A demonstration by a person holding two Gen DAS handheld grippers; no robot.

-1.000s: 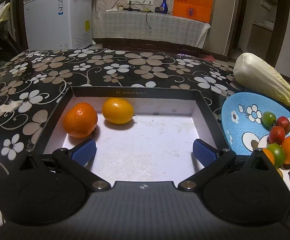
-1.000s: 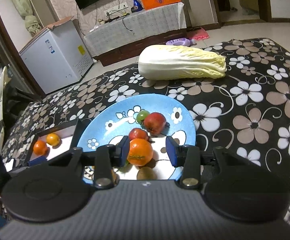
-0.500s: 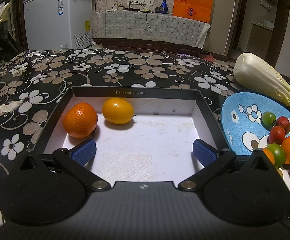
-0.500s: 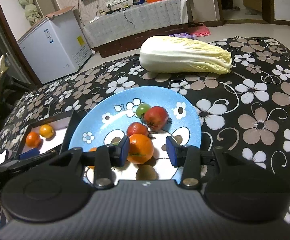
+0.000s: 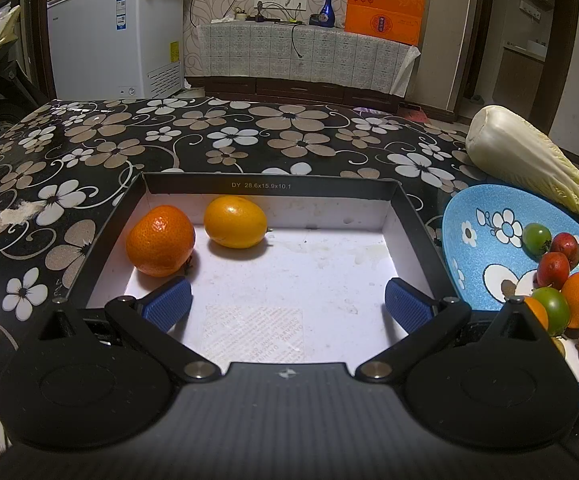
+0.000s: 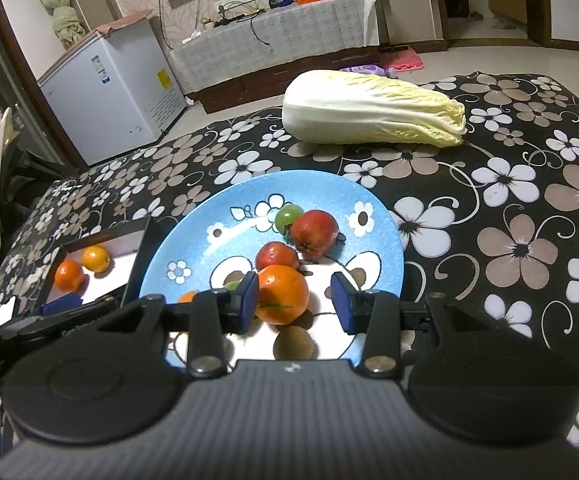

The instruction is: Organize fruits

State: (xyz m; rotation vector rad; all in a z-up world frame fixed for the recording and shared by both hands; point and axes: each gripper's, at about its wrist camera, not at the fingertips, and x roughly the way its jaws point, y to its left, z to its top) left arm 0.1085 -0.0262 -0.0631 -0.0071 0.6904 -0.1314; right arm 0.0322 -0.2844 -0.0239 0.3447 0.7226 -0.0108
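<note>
A black-rimmed box (image 5: 421, 236) with a white floor holds an orange tangerine (image 5: 160, 241) and a yellow-orange citrus (image 5: 235, 221) at its back left. My left gripper (image 5: 287, 305) is open and empty over the box's front. A blue flowered plate (image 6: 193, 236) carries an orange tangerine (image 6: 283, 294), two red fruits (image 6: 314, 232), green fruits and a brown one. My right gripper (image 6: 294, 298) is open over the plate, its left pad against the tangerine, the right pad apart from it. The plate (image 5: 473, 248) also shows in the left wrist view.
A napa cabbage (image 6: 373, 109) lies on the flowered tablecloth behind the plate; it shows in the left wrist view (image 5: 525, 156) too. A white freezer (image 5: 117, 44) and a covered sideboard (image 5: 301, 56) stand beyond the table.
My right gripper has moved down and closer to the plate's tangerine, which now sits between its pads. The left gripper and the box have not moved.
</note>
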